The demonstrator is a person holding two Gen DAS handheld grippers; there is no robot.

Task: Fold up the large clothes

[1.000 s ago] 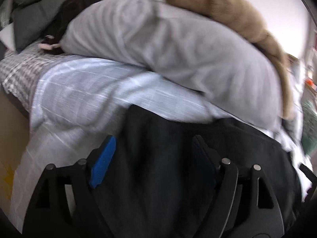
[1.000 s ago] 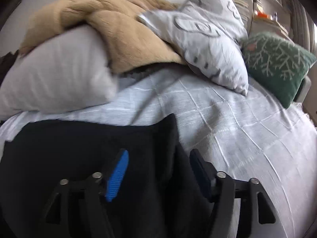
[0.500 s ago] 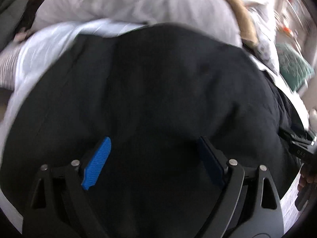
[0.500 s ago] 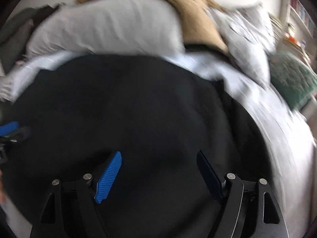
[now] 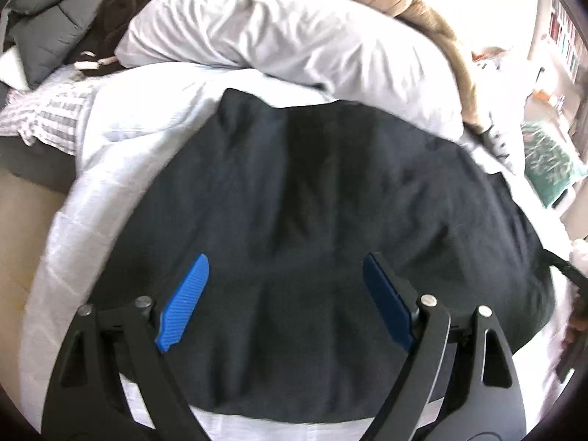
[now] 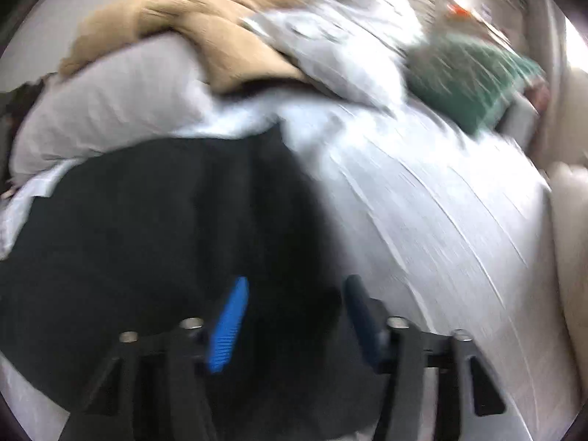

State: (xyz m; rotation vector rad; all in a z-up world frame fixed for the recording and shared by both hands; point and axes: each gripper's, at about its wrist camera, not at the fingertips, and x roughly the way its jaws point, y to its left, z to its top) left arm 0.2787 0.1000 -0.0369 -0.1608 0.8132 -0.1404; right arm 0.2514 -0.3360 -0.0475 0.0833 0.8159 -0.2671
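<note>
Dark garment (image 5: 312, 202) now lies spread on the bed (image 6: 422, 220), no longer bunched; both left gripper (image 5: 284, 294) and right gripper (image 6: 294, 312) hover over it, jaws released. Folding can begin.

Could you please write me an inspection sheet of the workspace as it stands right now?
Surface: bed with pale checked duvet, wrinkled.
Job's things: black garment spread flat on the duvet, largely smooth with shallow creases.
Clutter: white pillow behind the garment, tan fleece blanket on top of it, patterned pillow, green cushion, dark brown plush item, grey cushions.
Grippers: left tongs open over the garment, holding nothing; right tongs open at the garment's right edge, view blurred.
Cables: nothing seen.
Surroundings: bookshelf at far right; floor to the left of the bed.
</note>
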